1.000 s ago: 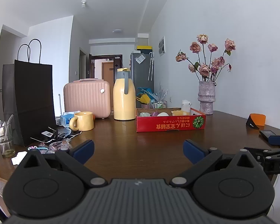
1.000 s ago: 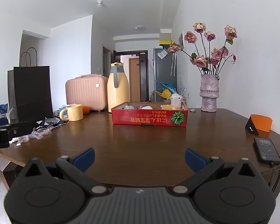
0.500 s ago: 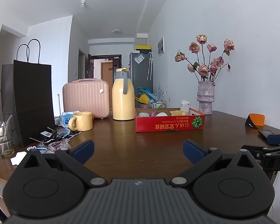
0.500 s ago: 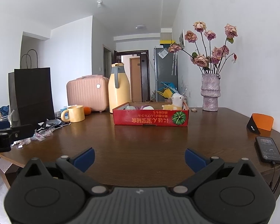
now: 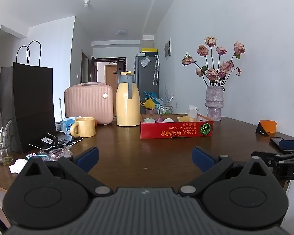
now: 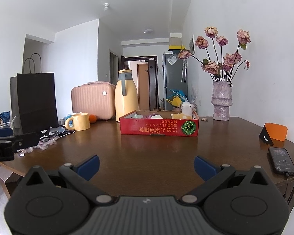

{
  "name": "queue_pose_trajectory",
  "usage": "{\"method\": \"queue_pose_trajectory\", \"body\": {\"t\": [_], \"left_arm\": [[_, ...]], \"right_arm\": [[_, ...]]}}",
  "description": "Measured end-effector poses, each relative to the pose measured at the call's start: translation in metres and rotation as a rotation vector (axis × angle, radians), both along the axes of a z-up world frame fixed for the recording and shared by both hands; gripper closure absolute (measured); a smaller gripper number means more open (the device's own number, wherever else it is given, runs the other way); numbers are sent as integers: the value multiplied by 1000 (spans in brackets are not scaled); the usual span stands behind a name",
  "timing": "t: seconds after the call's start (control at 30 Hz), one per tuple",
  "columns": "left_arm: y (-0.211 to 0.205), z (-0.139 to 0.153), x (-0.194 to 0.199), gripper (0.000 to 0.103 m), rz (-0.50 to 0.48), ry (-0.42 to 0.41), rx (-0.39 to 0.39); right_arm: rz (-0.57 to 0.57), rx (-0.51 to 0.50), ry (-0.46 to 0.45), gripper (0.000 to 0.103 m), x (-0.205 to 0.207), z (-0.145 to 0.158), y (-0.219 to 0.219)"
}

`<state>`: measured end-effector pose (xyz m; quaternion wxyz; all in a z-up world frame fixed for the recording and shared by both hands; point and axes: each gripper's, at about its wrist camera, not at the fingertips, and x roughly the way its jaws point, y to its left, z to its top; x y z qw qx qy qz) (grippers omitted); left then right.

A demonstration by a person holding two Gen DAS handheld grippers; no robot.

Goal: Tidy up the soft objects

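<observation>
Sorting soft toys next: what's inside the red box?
In the red box: a white plush, a yellow one, and pale rounded items. The box's front wall hides anything lower.

Box [image 6: 159,129] front wall hides most of the soft items inside; only tops show, so can't tell what the green, pink and white lumps [image 5: 159,119] are. White plush [image 6: 186,108] visible from chest up only. Left gripper body [image 5: 145,205] cut by bottom edge, same for right gripper [image 6: 146,209]. Clutter [image 5: 53,146] beside the bag [image 5: 32,105] too small to identify. Glass [image 5: 1,145] clipped at frame edge. Box print upside down, unreadable.
</observation>
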<state>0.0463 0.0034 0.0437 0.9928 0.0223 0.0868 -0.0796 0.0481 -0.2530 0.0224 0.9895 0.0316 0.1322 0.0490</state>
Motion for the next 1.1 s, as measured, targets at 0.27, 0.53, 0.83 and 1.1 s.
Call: {"method": "queue_pose_trajectory", "body": {"t": [0.27,0.53,0.83,1.1], "left_arm": [[1,0,0,0,-4,-7,0],[0,-1,-3,0,-8,-19,7],[-1,0,-4,0,-14,-21,7],[0,0,-3,0,-12,-20,5]], "right_arm": [[2,-5,-3,0,-1,-1,1],[1,-3,-6,0,-1,-1,2],[-2,-2,-7,0,-2,-1,0],[-4,-3,-7,0,-2,-1,-1]]}}
